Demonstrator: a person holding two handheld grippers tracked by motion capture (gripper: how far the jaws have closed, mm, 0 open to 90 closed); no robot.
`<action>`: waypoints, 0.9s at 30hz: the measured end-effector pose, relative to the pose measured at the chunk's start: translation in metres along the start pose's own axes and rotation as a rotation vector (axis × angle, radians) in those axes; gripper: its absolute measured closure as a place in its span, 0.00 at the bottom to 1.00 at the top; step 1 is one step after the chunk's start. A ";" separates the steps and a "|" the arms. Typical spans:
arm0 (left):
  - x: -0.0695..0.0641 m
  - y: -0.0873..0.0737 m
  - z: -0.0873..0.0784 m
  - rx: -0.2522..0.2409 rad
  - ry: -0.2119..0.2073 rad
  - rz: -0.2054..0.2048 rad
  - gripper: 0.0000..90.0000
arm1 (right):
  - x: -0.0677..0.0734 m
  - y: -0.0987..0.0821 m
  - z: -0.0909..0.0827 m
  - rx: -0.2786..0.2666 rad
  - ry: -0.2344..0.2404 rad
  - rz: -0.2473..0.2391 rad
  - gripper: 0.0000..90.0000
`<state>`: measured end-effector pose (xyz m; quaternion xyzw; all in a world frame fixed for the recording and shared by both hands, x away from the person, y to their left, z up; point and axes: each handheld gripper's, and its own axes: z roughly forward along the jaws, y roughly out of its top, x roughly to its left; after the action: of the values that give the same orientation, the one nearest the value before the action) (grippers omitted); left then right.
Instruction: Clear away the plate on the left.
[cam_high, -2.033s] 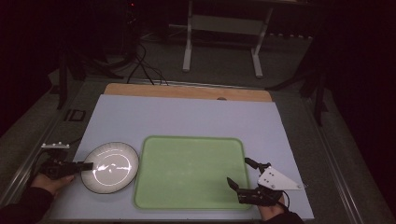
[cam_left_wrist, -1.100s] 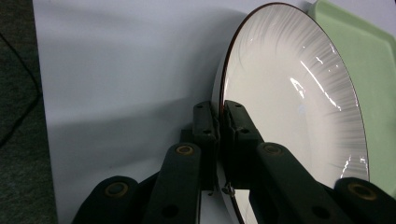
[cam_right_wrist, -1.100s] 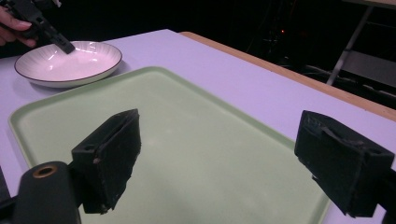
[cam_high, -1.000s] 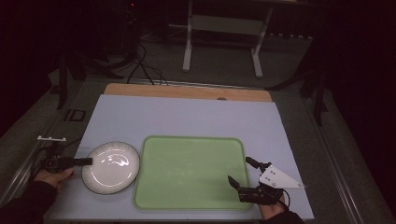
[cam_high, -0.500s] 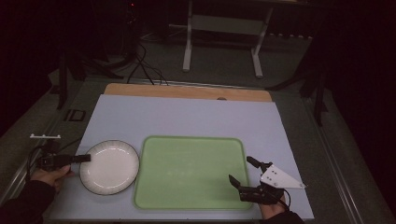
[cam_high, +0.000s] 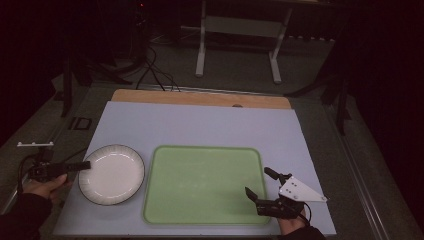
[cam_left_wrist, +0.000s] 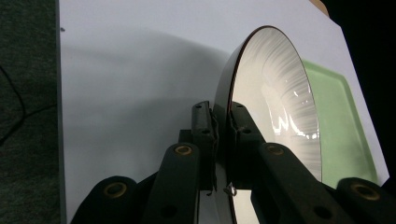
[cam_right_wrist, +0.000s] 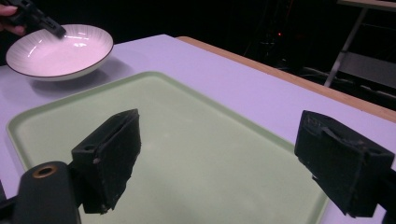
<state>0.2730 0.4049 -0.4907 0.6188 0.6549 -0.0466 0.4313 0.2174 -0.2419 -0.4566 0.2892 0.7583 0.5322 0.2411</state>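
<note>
Pinching plate (cam_high: 112, 174) rim: left gripper (cam_high: 86, 164); right gripper (cam_high: 260, 186) jaws wide (over green tray (cam_high: 202, 184) corner).

Dim lab, metal stand legs (cam_high: 237, 45), floor cables (cam_high: 155, 65)

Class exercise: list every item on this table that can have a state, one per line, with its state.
Plate: upright on the table, empty, rim gripped.
Tray: flat, empty, beside the plate.
Left hand-held gripper: shut on the plate's rim.
Right hand-held gripper: open, holding nothing, over the tray's corner.
</note>
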 end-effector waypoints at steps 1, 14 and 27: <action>-0.002 0.001 -0.001 -0.001 -0.002 0.003 0.92 | 0.000 0.000 0.000 -0.001 -0.001 -0.002 0.16; -0.029 0.011 0.001 -0.020 -0.021 0.011 0.92 | -0.003 -0.002 -0.002 -0.001 0.003 0.011 0.16; -0.070 0.032 0.000 -0.039 -0.061 0.072 0.92 | -0.005 -0.003 -0.005 -0.011 -0.002 0.024 0.16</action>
<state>0.2909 0.3581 -0.4314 0.6315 0.6195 -0.0373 0.4647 0.2167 -0.2495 -0.4574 0.2973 0.7518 0.5387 0.2371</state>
